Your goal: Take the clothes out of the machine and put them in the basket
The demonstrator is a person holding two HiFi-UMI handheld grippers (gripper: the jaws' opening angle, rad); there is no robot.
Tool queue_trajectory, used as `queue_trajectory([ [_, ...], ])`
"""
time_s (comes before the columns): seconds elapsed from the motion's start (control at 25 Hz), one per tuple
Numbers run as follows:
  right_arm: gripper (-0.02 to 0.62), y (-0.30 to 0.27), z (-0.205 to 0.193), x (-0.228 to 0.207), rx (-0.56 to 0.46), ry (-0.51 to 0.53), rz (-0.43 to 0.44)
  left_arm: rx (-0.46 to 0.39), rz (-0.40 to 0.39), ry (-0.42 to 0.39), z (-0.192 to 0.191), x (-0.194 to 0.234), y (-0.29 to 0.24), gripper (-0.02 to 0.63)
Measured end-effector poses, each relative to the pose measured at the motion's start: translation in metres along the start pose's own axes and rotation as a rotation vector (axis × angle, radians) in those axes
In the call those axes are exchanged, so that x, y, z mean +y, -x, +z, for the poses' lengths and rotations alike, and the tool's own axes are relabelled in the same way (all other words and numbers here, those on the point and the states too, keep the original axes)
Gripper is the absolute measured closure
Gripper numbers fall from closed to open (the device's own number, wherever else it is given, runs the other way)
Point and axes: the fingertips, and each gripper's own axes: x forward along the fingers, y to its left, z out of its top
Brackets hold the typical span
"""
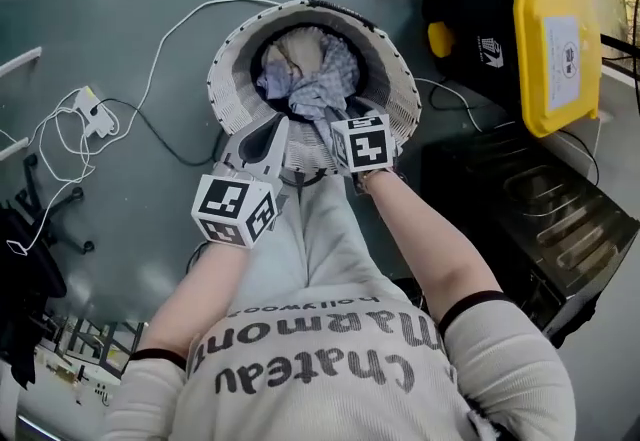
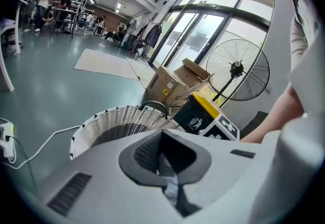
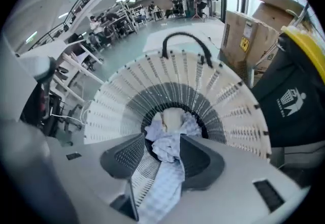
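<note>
White ribbed plastic forms the basket (image 1: 228,94), which stands on the grey floor directly ahead of the person. The clothes (image 1: 312,79) lie heaped inside it, with a pale item at the back and blue checked fabric on top.

Right gripper (image 3: 163,139): the jaws stand well apart above the near rim and are aimed steeply down. A strip of the checked cloth (image 3: 165,177) runs between them from the heap toward the camera. The pads do not press on it.

Left gripper (image 2: 162,132): the fingertips meet. A sliver of checked fabric shows in the gap behind the tips. Whether it is pinched there or only seen through the gap cannot be determined.

Probable faults from this state:

1. Snagging. The strip lies along the textured pad of the right gripper. If the gripper withdraws along that line, the fabric is likely to catch and be drawn back out of the basket.
2. Spill over the rim. The strip appears to trail across the near rim, and its hanging weight could pull more of the garment onto the floor.
3. Dragging. If the left gripper has in fact caught fabric, lifting away would haul the heap upward.
4. Tipping. The basket looks light, so a knock on the near rim could shift or tilt it. A white cable (image 1: 165,41) lies on the floor just beside it
</note>
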Motion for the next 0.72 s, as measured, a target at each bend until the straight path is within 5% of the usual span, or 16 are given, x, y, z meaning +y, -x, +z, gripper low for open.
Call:
queue_trajectory([
  [0.28, 0.39, 0.143, 0.068, 0.03, -0.226, -0.052, 0.065, -0.13, 0.056, -0.044, 0.093, -0.047, 0.059, 0.598],
  [0.72, 0.463, 0.344, 0.188, 0.029, -0.621, -0.006, 0.013, -0.416, 0.072, -0.121, 0.222, -0.135, 0.15, 0.598],
])
